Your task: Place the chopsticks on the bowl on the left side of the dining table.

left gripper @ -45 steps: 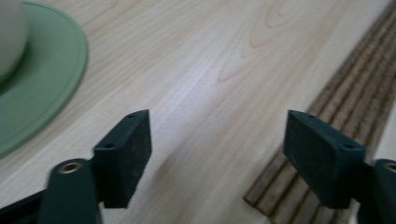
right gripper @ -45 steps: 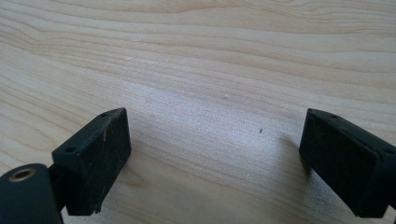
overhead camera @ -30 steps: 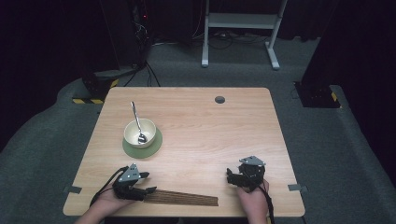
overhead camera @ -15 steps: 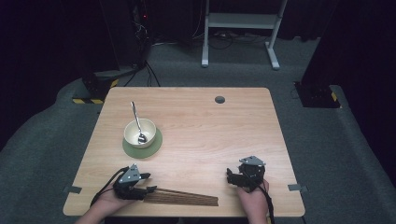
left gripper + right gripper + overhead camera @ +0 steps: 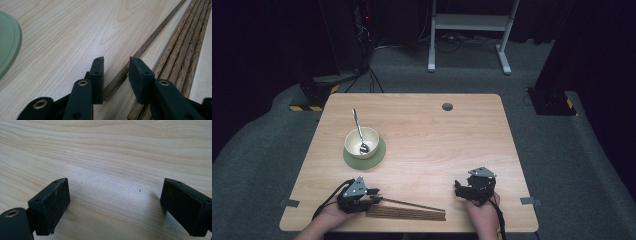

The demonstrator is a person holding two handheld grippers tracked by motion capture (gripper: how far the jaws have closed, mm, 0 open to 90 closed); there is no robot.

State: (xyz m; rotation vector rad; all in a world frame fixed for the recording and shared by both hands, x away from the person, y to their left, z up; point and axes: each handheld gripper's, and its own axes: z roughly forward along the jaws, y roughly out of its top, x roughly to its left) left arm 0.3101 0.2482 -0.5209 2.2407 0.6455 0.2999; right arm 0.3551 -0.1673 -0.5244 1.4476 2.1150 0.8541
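A row of dark wooden chopsticks (image 5: pixel 407 214) lies along the table's near edge, and one single chopstick (image 5: pixel 412 204) is angled away from the row. My left gripper (image 5: pixel 374 194) rests at its left end. In the left gripper view that single chopstick (image 5: pixel 150 41) runs between the jaws of the left gripper (image 5: pixel 116 62), beside the row (image 5: pixel 185 50). The jaws have just been closing, and a small gap remains on each side of the stick. My right gripper (image 5: pixel 459 189) rests on the table at the near right, and its jaws (image 5: pixel 115 195) stand wide over bare wood.
A cream bowl (image 5: pixel 361 142) with a metal spoon (image 5: pixel 357 125) in it stands on a green coaster (image 5: pixel 379 156) left of centre. The wooden table (image 5: pixel 437 145) has a small round hole (image 5: pixel 447 106) near its far edge. Dark floor and equipment lie beyond.
The left gripper's jaws have drawn closer around the single chopstick. Both hands stayed where they were, and the bowl and sticks have not shifted.
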